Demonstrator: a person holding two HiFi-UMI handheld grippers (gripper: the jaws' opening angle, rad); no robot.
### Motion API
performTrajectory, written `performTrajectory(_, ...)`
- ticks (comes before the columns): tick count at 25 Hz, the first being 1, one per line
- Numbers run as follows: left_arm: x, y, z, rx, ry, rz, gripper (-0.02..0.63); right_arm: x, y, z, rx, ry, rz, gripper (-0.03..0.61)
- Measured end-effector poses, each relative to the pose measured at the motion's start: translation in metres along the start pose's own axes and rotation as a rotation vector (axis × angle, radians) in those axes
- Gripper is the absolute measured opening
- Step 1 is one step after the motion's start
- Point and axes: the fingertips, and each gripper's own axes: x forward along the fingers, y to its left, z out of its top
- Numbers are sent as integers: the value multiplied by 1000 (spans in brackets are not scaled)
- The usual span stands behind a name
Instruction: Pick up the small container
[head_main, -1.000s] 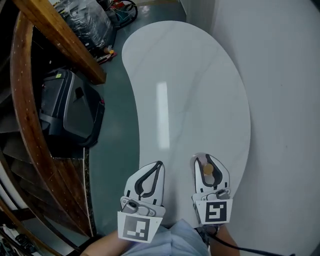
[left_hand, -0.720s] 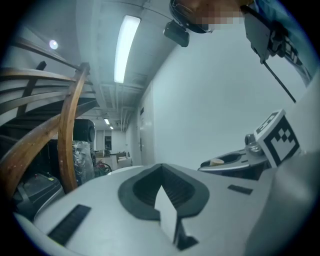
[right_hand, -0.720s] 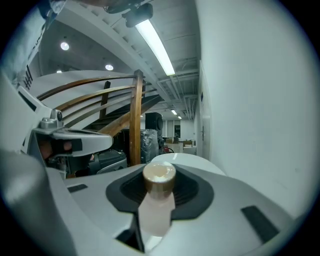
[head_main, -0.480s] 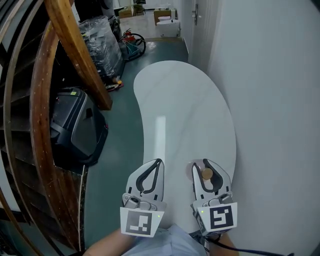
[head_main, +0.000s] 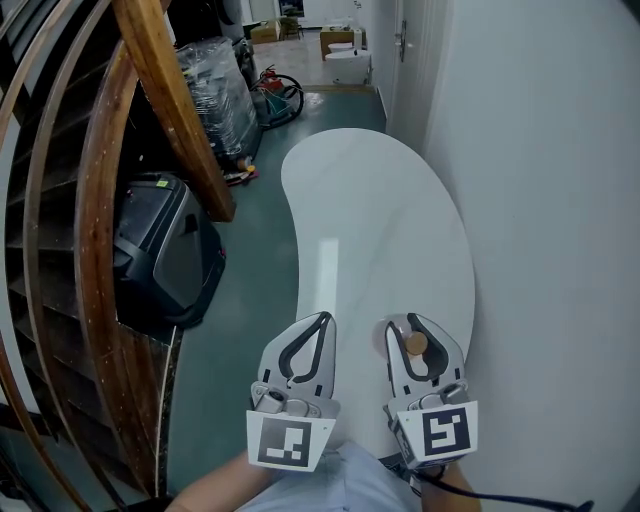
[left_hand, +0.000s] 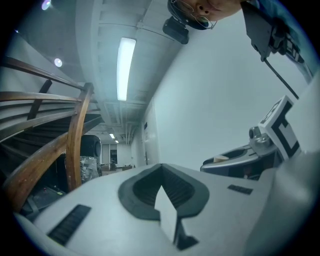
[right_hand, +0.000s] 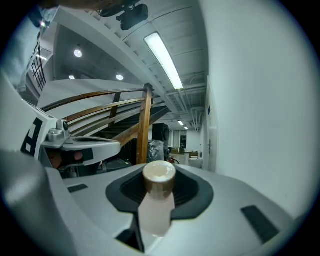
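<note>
The right of the frame is filled by a plain white wall (head_main: 560, 200). Against it, a curved white bench (head_main: 380, 200) is set over a green floor (head_main: 250, 300). A wooden stair rail (head_main: 170, 90) and a black case (head_main: 160, 250) are seen at the left. At lower centre, the left gripper (head_main: 320, 320) is shown with its fingers closed together on nothing. The fingers of the right gripper (head_main: 410, 324) are clamped on the small container (head_main: 415, 343), a pale bottle with a tan cap, held over the bench's near end. The pick-up is judged complete, or nearly so.
</note>
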Motion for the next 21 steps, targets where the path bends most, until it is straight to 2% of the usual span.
performTrajectory(9,-6,4,8,-1,-23,14,1,3,9,17,-4,-88,23,106)
performTrajectory(14,-7,4,7,1,-17,17,0,1,7,8,-4,-9,11,106)
performTrajectory(21,-5,3,6,-6,-20,26,0,2,2,1,13,36,-3,106)
